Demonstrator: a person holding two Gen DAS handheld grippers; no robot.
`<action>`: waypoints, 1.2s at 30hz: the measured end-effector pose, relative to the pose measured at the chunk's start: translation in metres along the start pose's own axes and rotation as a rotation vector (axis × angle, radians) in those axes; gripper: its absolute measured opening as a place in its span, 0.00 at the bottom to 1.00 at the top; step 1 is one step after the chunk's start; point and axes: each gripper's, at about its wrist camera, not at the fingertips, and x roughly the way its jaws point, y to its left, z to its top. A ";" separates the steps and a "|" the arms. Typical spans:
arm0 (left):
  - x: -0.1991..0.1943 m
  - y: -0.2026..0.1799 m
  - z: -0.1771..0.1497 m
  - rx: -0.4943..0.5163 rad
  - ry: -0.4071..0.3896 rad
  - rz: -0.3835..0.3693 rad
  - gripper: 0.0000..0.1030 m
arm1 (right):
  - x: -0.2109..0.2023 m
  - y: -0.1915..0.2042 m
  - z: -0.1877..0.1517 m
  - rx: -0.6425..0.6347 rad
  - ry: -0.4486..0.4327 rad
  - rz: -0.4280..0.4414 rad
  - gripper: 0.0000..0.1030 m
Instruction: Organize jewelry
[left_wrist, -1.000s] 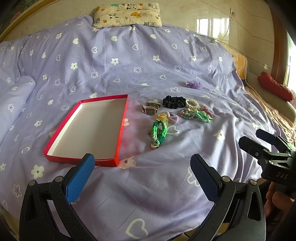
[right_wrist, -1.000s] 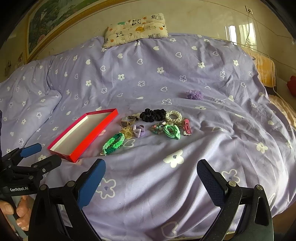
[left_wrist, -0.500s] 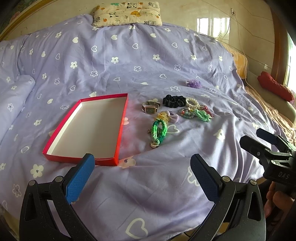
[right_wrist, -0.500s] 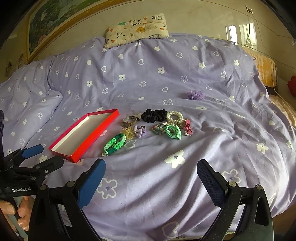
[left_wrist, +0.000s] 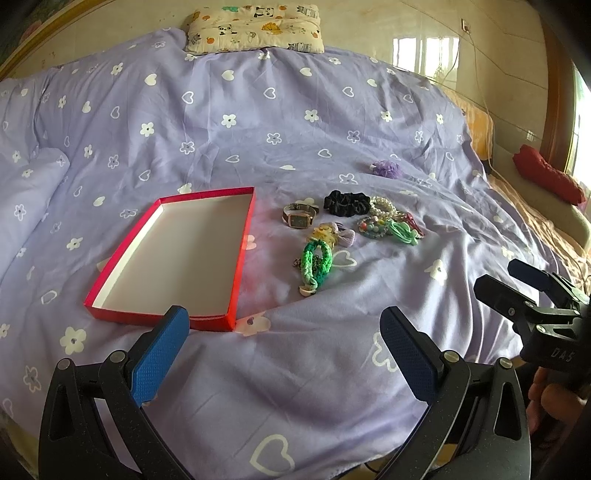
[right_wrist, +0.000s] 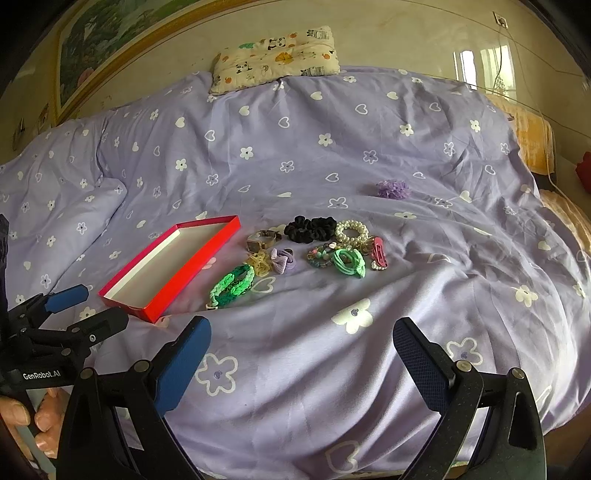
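Observation:
A shallow red box (left_wrist: 243, 236) (right_wrist: 184, 266) with a white inside lies empty on the purple bedspread. Right of it sits a cluster of jewelry: a green braided bracelet (left_wrist: 317, 260) (right_wrist: 232, 284), a square watch (left_wrist: 299, 218) (right_wrist: 260, 240), a black scrunchie (left_wrist: 346, 203) (right_wrist: 310, 228), a pearl bracelet (left_wrist: 384, 206) (right_wrist: 351, 230), a green hair tie (left_wrist: 402, 232) (right_wrist: 349, 262) and a pink clip (right_wrist: 378, 253). A purple scrunchie (left_wrist: 386, 169) (right_wrist: 393, 189) lies apart, farther back. My left gripper (left_wrist: 284, 354) and right gripper (right_wrist: 301, 360) both hover open near the bed's front edge, holding nothing.
A patterned pillow (left_wrist: 255, 27) (right_wrist: 275, 57) rests at the head of the bed. A folded purple quilt roll (left_wrist: 26, 199) lies at the left. A red cushion (left_wrist: 546, 177) sits beyond the bed's right side. A hand (right_wrist: 22, 424) grips the left tool.
Both grippers drifted slightly; the box and jewelry sit a little lower in the right wrist view. Nothing was picked up or shifted.

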 end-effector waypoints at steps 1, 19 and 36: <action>0.000 0.000 0.000 -0.001 -0.001 0.002 1.00 | 0.000 0.000 0.000 0.000 0.000 0.001 0.97; 0.023 0.007 0.013 -0.010 0.043 -0.024 1.00 | 0.019 -0.006 0.007 0.017 0.040 0.011 0.97; 0.113 0.008 0.042 -0.016 0.214 -0.141 0.79 | 0.105 -0.044 0.040 0.103 0.172 0.036 0.61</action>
